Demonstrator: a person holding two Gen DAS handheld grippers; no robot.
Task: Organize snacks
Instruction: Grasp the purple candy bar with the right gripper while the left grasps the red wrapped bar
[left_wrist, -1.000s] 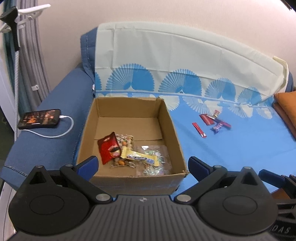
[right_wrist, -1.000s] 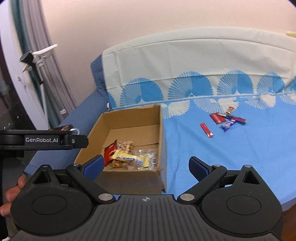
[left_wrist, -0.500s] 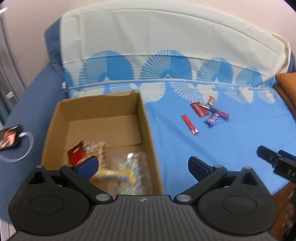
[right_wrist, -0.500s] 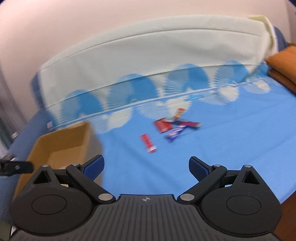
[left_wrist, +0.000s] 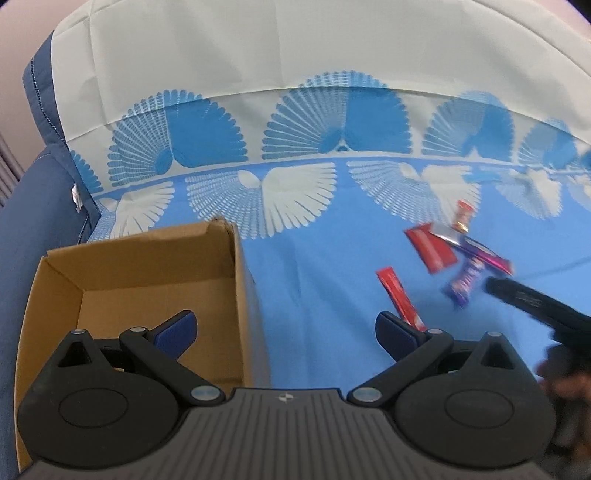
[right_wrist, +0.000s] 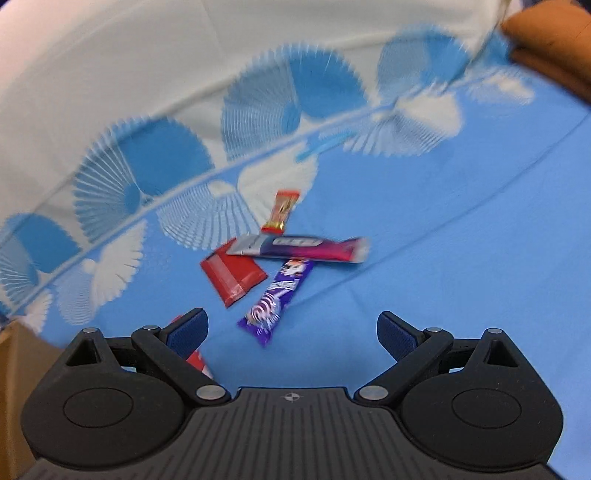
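Spread wide with nothing between its blue pads, the right gripper (right_wrist: 291, 328) is seen above the blue patterned bedspread (right_wrist: 461, 229), and a purple snack stick (right_wrist: 277, 301) lies just ahead of it. Beside that stick a flat red packet (right_wrist: 234, 275) is partly covered by a long silver-and-magenta bar (right_wrist: 299, 248), and a small orange-red candy (right_wrist: 281, 211) is set at the far side of the cluster, toward the white border of the spread. A thin red stick (left_wrist: 399, 295) is found nearest the cardboard box (left_wrist: 243, 288). The left gripper (left_wrist: 286, 330) is likewise held fully open and empty, with one finger over the box and the other over the spread. The box stands at the spread's left edge; its contents are hidden behind the gripper.
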